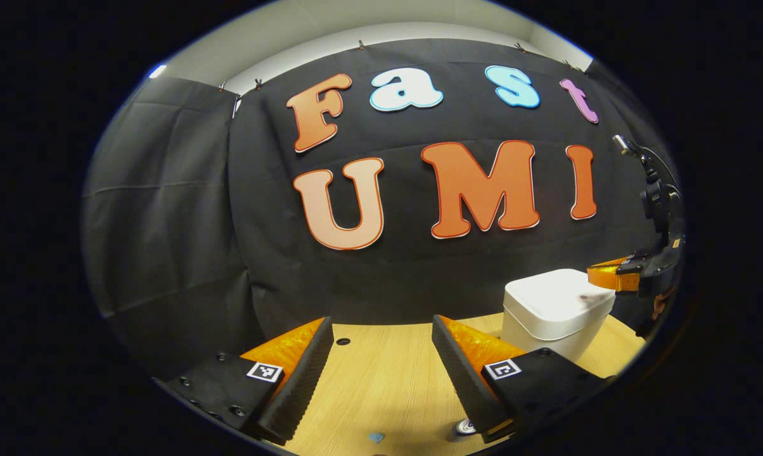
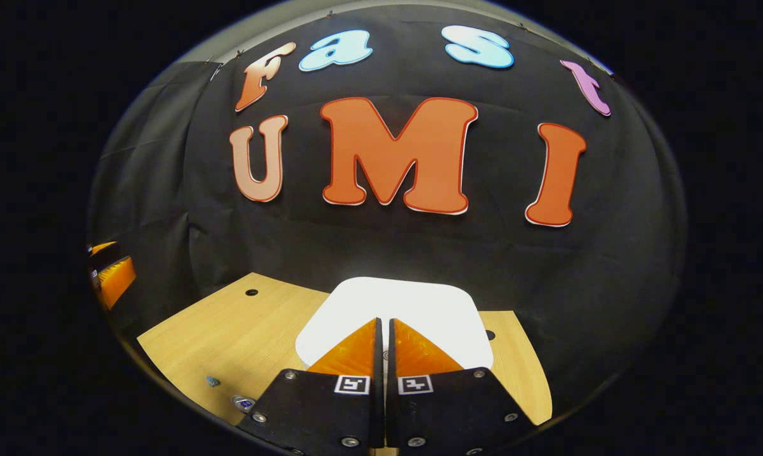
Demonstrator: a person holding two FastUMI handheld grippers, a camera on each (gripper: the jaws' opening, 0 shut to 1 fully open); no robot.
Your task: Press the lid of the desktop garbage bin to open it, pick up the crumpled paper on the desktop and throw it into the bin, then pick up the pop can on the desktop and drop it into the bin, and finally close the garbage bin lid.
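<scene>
The white garbage bin (image 1: 556, 310) stands on the wooden desktop (image 1: 381, 380), lid down. The right gripper (image 2: 384, 326) (fingers pressed together, grasping nothing) hangs over the lid (image 2: 397, 301). The left gripper (image 1: 381, 329), fingers spread wide, hovers above bare wood left of the bin.

White rounded-square plastic desktop garbage bin (image 1: 556, 310) stood upright on light wooden desk, near black cloth wall. Flat white lid (image 2: 394, 304) lay closed, small round mark near its edge. Silvery top of pop can (image 1: 464, 427) showed at desk's near edge, mostly hidden.
</scene>
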